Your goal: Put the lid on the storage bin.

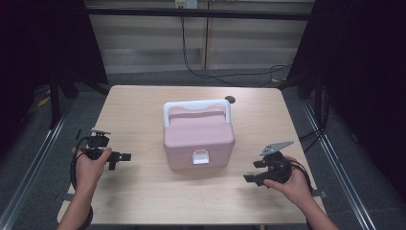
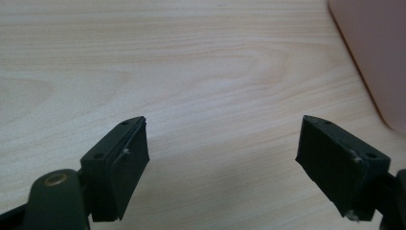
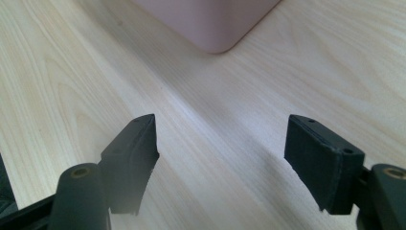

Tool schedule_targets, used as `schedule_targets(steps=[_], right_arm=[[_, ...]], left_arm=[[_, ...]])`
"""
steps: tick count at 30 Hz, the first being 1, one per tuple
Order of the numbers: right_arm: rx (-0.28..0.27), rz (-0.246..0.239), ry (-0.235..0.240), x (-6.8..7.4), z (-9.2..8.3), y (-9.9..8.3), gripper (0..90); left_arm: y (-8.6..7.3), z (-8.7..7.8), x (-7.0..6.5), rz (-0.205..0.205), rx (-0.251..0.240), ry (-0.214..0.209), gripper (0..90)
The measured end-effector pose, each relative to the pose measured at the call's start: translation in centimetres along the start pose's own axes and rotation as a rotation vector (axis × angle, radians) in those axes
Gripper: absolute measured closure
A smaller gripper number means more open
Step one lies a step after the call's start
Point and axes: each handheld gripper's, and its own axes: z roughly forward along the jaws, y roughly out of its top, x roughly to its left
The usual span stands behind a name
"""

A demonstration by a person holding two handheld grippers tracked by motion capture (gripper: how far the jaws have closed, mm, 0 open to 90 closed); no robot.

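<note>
Both tongs, left (image 1: pixel 125 156) and right (image 1: pixel 249 178), were wide open and empty, the pink box (image 1: pixel 198 136) sitting between them. Looked like the approach; next they'd need to close in on it.

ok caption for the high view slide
Pink box mid-table, open left tongs and right tongs flanking it.

We saw pink box (image 2: pixel 378 57) cropped by frame edge in left gripper view, likewise in right gripper view, latch (image 1: pixel 200 157) detail too small.
</note>
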Motion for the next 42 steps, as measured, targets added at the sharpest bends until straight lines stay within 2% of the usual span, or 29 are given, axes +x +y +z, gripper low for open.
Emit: schedule_targets(steps=[5,6,8,11,15,19,22,23,25,27,28,30,32,36,37,42], right_arm=[[-0.001,0.010,-0.003,-0.3,0.1,-0.6,26.1],[-0.003,0.010,-0.002,-0.3,0.2,-0.8,26.0],[0.004,0.010,-0.003,-0.4,0.2,-1.1,25.9],[0.008,0.011,-0.004,-0.5,0.3,-1.4,25.3],[0.012,0.009,-0.013,-0.5,0.3,-1.8,25.2],[0.011,0.005,-0.012,-0.6,0.4,-2.0,25.0],[0.012,0.006,-0.010,-0.6,0.6,-2.2,24.8],[0.021,0.002,-0.013,-0.5,0.7,-2.4,24.8],[0.022,0.006,-0.017,-0.5,0.7,-2.5,24.7],[0.029,0.001,-0.020,-0.5,0.8,-2.8,24.3],[0.029,0.001,-0.020,-0.5,0.8,-2.8,24.3],[0.023,-0.006,-0.021,-0.6,0.9,-3.0,24.0],[0.024,-0.006,-0.024,-0.6,1.0,-3.0,23.9],[0.018,-0.028,-0.040,-0.4,1.3,-3.3,22.8],[0.012,-0.027,-0.035,-0.4,1.3,-3.3,22.6],[-0.004,-0.040,-0.040,-0.4,1.4,-3.5,21.9]], left_arm=[[-0.7,0.4,0.2,0.008,0.008,0.008,18.9],[-0.7,0.4,0.3,0.020,0.015,0.009,19.0],[-1.0,0.5,0.3,0.011,0.009,0.008,19.0],[-1.2,0.6,0.4,0.025,-0.003,0.017,19.0],[-1.6,0.9,0.2,0.022,-0.017,0.024,19.0],[-2.0,1.2,0.2,0.036,0.001,0.025,18.9],[-2.2,1.4,0.3,0.033,-0.021,0.033,18.6],[-2.3,1.4,0.3,0.052,-0.020,0.035,18.2],[-2.4,1.4,0.2,0.054,-0.024,0.036,17.7],[-2.7,1.5,0.0,0.080,-0.041,0.046,16.2],[-2.7,1.5,0.0,0.080,-0.041,0.046,15.9],[-3.0,1.5,0.0,0.116,-0.053,0.055,15.2],[-3.2,1.6,-0.1,0.133,-0.061,0.058,15.1],[-3.5,1.6,-0.1,0.148,-0.083,0.062,15.0],[-3.7,1.6,-0.1,0.167,-0.089,0.064,15.0],[-4.2,1.7,-0.2,0.171,-0.132,0.067,15.0]])
